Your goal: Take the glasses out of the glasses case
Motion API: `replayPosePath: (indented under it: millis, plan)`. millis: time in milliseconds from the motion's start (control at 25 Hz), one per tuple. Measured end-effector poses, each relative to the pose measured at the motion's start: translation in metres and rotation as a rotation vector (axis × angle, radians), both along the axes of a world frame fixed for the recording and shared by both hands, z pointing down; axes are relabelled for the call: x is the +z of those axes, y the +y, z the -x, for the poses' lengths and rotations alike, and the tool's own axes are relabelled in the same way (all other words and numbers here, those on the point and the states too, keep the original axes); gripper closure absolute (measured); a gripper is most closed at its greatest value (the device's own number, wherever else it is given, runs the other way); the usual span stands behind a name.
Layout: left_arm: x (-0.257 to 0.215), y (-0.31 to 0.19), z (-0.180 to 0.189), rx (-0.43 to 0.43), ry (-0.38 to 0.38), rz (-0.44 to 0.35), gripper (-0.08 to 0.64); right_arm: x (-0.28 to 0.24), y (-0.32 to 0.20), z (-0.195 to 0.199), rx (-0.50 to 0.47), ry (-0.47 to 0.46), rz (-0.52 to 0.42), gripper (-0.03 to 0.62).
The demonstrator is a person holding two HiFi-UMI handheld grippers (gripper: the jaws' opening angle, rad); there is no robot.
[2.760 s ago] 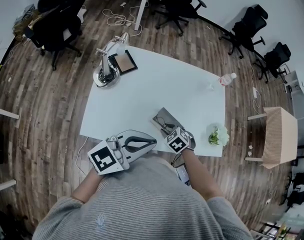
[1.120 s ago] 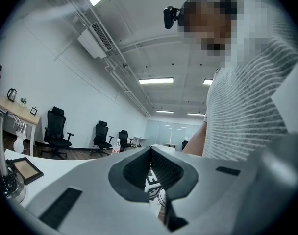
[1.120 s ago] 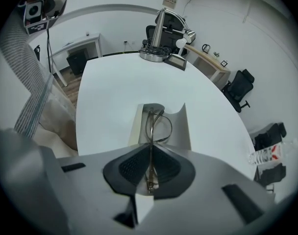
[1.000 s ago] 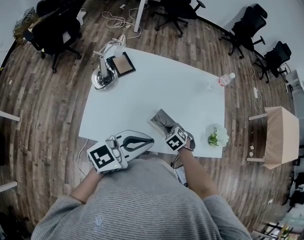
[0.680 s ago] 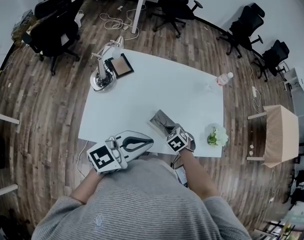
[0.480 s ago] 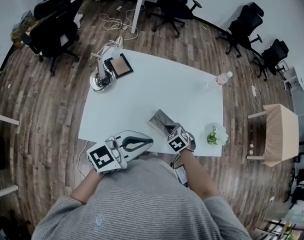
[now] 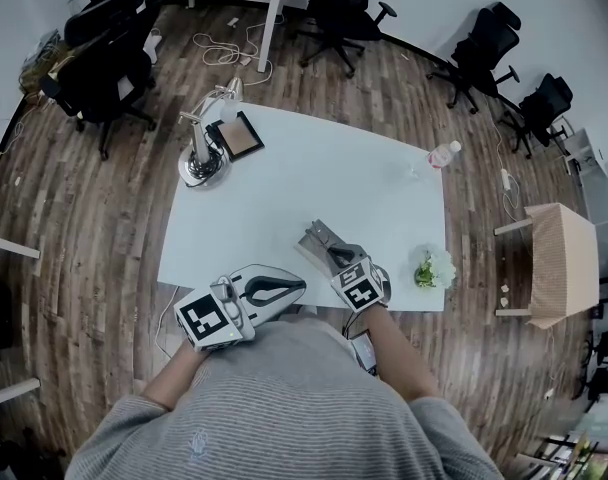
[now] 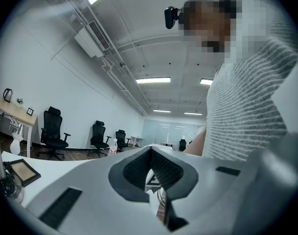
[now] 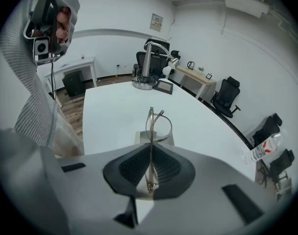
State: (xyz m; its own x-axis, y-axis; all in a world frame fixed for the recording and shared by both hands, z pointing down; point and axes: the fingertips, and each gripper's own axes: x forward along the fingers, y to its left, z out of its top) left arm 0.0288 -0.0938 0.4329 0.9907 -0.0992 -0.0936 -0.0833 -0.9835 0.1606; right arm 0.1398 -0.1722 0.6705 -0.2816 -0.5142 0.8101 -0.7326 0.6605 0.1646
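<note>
**Step in hand.** My right hand-held gripper (image 9: 150,148) has its jaws pressed together on the glasses (image 9: 157,123). They pinch a thin metal part of the frame edge-on, and a wire-rimmed lens loop stands out past the fingertips. The glasses case (image 9: 167,139) lies open on the tabletop (image 7: 314,178), near the edge closest to me, and shows directly behind the jaws. I judge the task to be at the lift-out stage: the glasses are gripped and sit over the case. I cannot tell whether the frame has fully cleared it.

**Other hand.** My left hand-held gripper (image 8: 150,151) is pressed together with nothing between its jaws. It is held level off the near edge of the tabletop, well apart from the case, and plays no part in this step.

**Next move, as I judge it.**
- Carry the glasses up and away from the case, keeping the pinch steady, because the grip is on a narrow piece of metal that could twist or slip.
- Then set them down on bare tabletop beside the case.
- The case is unheld, so it could shift if the frame catches on it.

**Writing and labels.**
- The water bottle (image 9: 260,150) at the far side of the tabletop has a red label, but its print is too small to read.
- A small notice (image 9: 156,21) on the wall is also illegible.
- The marker cube (image 7: 206,320) on the left hand-held gripper shows only black-and-white square patterns and no words.
- I see no brand on the glasses or the case.
</note>
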Motion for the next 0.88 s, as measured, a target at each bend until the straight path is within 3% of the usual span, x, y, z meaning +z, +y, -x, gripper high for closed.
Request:
replayPosePath:
  millis: [400, 880]
  plan:
    - [0.003, 0.008, -0.003, 0.031, -0.02, -0.008, 0.549, -0.028, -0.007, 0.004, 0.064, -0.063, -0.08, 0.566]
    - [0.002, 0.016, -0.005, 0.046, -0.023, -0.019, 0.548, -0.098, -0.023, 0.008, 0.185, -0.293, -0.243, 0.566]
